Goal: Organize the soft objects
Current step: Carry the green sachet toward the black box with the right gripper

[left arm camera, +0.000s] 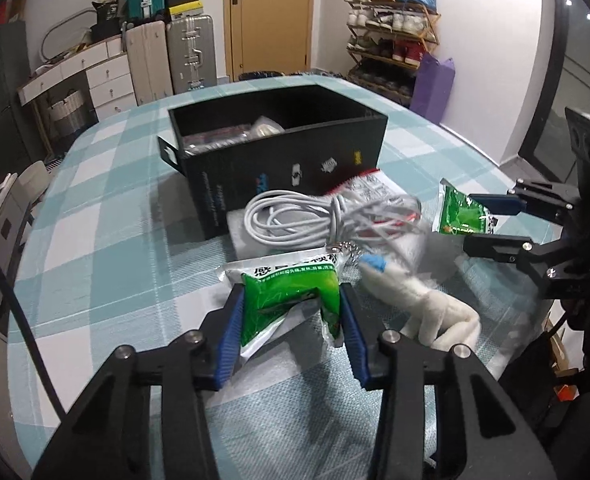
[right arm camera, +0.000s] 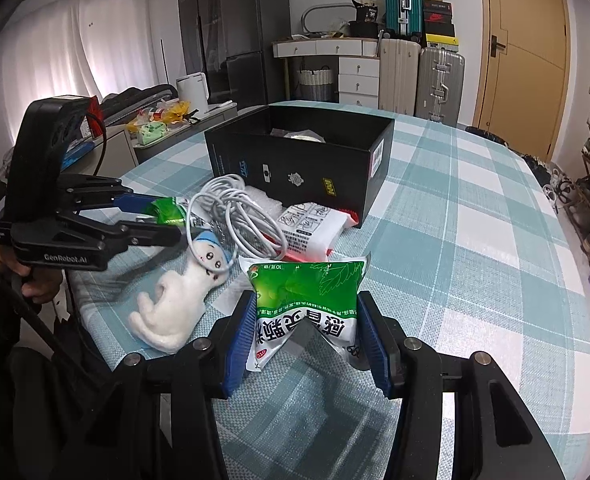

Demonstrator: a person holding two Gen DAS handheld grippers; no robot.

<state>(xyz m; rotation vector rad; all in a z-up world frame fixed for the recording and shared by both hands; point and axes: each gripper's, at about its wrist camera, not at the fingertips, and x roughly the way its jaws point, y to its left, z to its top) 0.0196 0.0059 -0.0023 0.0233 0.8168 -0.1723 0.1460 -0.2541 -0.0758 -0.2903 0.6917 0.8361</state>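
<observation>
My left gripper (left arm camera: 291, 292) is shut on a green-and-white sachet (left arm camera: 291, 308), squeezed between its blue pads just above the table. My right gripper (right arm camera: 307, 298) is shut on a second, similar green sachet (right arm camera: 307, 292), creased between its pads. Each gripper also shows in the other's view: the right gripper (left arm camera: 469, 222) with its sachet (left arm camera: 461, 210), the left gripper (right arm camera: 167, 218) with its sachet (right arm camera: 171, 210). Between them lie a white plush toy (left arm camera: 427, 308) (right arm camera: 175, 300), a coiled white cable (left arm camera: 295, 216) (right arm camera: 235, 216) and a white pack with red edging (right arm camera: 311, 224). An open black box (left arm camera: 295, 160) (right arm camera: 315, 168) stands behind them.
The round table has a teal checked cloth (right arm camera: 475, 240). Bubble wrap (left arm camera: 255, 240) lies under the cable. The box holds a few items (left arm camera: 263, 128). A hand (right arm camera: 35, 284) grips the left gripper's handle. Suitcases, drawers and a shoe rack line the walls.
</observation>
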